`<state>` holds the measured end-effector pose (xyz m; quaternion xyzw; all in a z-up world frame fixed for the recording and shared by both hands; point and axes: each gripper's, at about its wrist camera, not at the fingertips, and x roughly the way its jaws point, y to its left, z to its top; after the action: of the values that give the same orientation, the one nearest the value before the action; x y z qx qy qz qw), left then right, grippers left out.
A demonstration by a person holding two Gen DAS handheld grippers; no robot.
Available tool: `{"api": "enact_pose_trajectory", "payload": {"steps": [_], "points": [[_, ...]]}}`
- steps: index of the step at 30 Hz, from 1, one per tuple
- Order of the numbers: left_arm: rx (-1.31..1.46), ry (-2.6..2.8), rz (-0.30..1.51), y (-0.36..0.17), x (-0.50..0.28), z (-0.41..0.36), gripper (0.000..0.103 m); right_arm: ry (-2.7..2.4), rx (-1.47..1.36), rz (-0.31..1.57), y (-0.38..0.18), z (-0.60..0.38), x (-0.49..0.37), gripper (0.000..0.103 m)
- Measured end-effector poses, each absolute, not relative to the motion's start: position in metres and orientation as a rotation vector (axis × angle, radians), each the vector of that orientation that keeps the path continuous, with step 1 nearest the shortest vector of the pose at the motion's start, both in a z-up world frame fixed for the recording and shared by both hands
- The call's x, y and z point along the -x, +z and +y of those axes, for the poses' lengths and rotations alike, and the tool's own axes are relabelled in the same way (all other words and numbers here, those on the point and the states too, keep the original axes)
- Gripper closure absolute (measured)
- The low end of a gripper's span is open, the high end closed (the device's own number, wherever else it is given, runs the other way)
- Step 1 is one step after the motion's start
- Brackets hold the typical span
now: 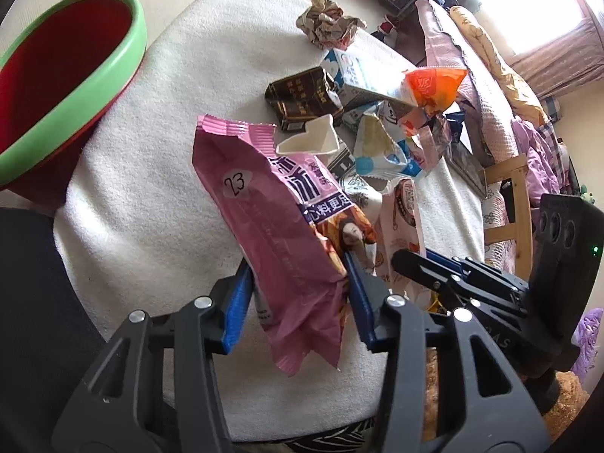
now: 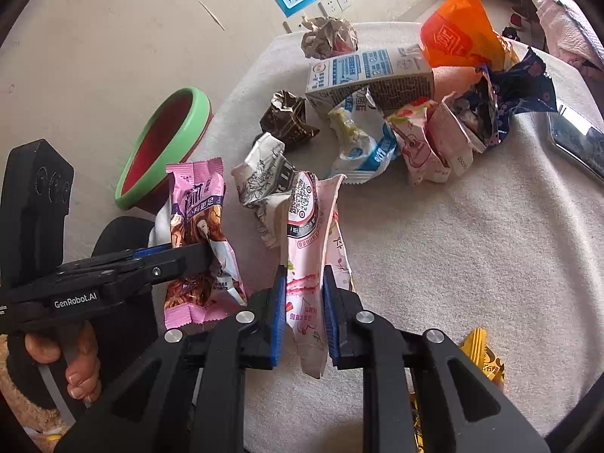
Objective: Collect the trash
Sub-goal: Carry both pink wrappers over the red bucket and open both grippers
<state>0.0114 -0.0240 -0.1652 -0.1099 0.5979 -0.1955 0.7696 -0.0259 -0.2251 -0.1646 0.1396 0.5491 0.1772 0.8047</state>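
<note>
Trash lies piled on a white cloth-covered surface [image 1: 151,188]. My left gripper [image 1: 298,264] is shut on a pink snack wrapper [image 1: 256,204] marked 23; its blue pads press both sides of the bag's lower half. In the right wrist view, the left gripper [image 2: 196,255] holds that pink wrapper [image 2: 196,204] up off the cloth. My right gripper [image 2: 304,270] is shut on a pale pink wrapper [image 2: 307,234] with a QR code, which stands upright between the pads. A red bowl with a green rim [image 1: 113,68] sits off the cloth to the left.
The pile behind holds a white and blue milk carton [image 2: 370,75], crumpled brown paper [image 2: 328,37], an orange wrapper [image 2: 456,34] and a dark brown wrapper [image 2: 288,119]. A yellow wrapper [image 2: 483,358] lies near the front edge. A person's hand [image 2: 79,370] grips the left handle.
</note>
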Motion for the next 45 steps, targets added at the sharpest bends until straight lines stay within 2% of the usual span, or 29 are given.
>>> {"api": "enact_pose_trajectory", "payload": {"steps": [13, 45], "points": [[0.195, -0.365, 1.135, -0.126, -0.018, -0.008, 0.058, 0.426, -0.322, 1.079, -0.129, -0.217, 0.024, 0.085], [0.256, -0.213, 1.064, -0.115, -0.036, 0.04, 0.058, 0.533, -0.278, 1.047, -0.114, -0.168, -0.011, 0.085]]}}
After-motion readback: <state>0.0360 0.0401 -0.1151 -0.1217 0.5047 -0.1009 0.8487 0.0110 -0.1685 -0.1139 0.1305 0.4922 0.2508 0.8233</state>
